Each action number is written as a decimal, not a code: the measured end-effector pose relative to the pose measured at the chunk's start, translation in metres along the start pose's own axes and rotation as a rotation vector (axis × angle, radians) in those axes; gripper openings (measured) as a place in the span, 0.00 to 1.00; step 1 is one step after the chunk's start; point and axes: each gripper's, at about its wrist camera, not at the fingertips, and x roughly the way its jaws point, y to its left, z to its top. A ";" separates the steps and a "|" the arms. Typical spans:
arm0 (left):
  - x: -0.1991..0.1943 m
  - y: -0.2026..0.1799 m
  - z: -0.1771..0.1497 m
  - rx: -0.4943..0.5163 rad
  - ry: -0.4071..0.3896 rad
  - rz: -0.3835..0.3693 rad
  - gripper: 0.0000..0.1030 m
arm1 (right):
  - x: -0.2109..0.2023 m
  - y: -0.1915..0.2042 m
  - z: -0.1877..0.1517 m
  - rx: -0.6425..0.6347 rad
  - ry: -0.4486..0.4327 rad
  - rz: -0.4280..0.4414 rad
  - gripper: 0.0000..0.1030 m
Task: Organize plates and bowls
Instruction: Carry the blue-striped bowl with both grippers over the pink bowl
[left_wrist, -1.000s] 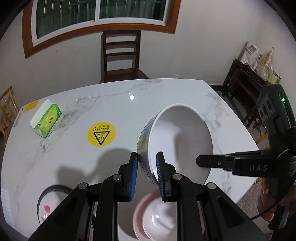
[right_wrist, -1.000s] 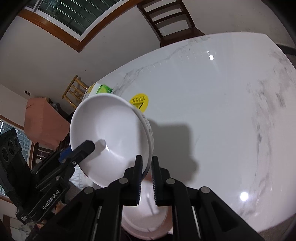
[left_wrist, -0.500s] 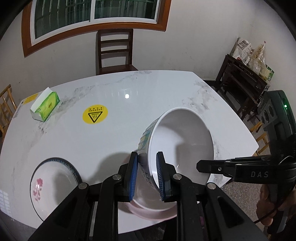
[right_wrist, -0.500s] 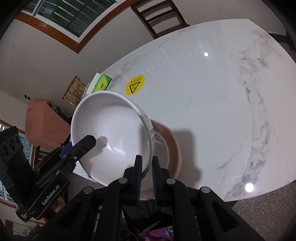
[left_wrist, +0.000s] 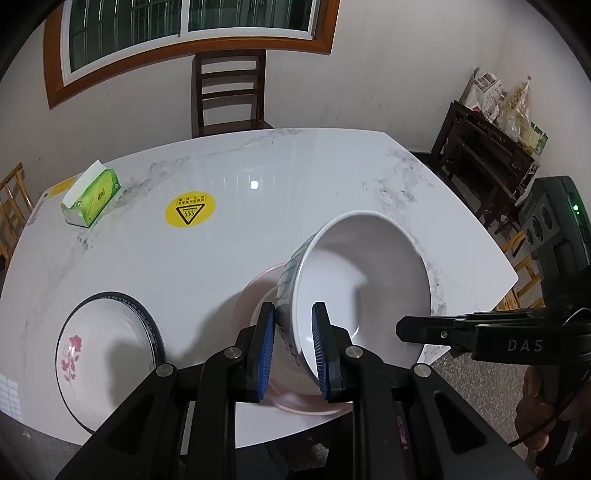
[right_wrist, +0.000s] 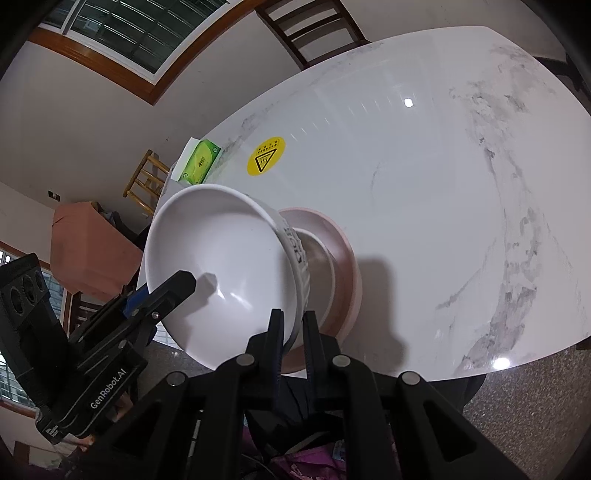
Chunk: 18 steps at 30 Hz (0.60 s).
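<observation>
A white marble-veined table (left_wrist: 332, 192) carries a green tissue box (left_wrist: 92, 197) at its far left; a round yellow hot-surface sticker (left_wrist: 190, 213); a flower-painted, dark-rimmed plate (left_wrist: 107, 354) and a pink bowl (right_wrist: 347, 258) near its front edge.

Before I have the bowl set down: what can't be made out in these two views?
- Whether the white bowl touches the pink dish: the bowl hides its own underside, both views.
- Pink dish's near rim: gripper fingers cover it, both views.
- Flowered plate: missing from the right wrist view.
- Bowl's outside lettering: too blurred.
</observation>
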 end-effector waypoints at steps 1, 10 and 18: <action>0.001 0.001 -0.001 -0.002 0.004 -0.001 0.17 | -0.001 -0.001 -0.001 -0.003 -0.001 -0.003 0.10; 0.005 0.001 -0.008 -0.006 0.023 0.005 0.17 | 0.002 -0.001 -0.005 -0.005 0.004 -0.005 0.10; 0.013 0.002 -0.009 -0.018 0.054 0.000 0.17 | 0.009 -0.005 -0.003 -0.002 0.018 -0.013 0.10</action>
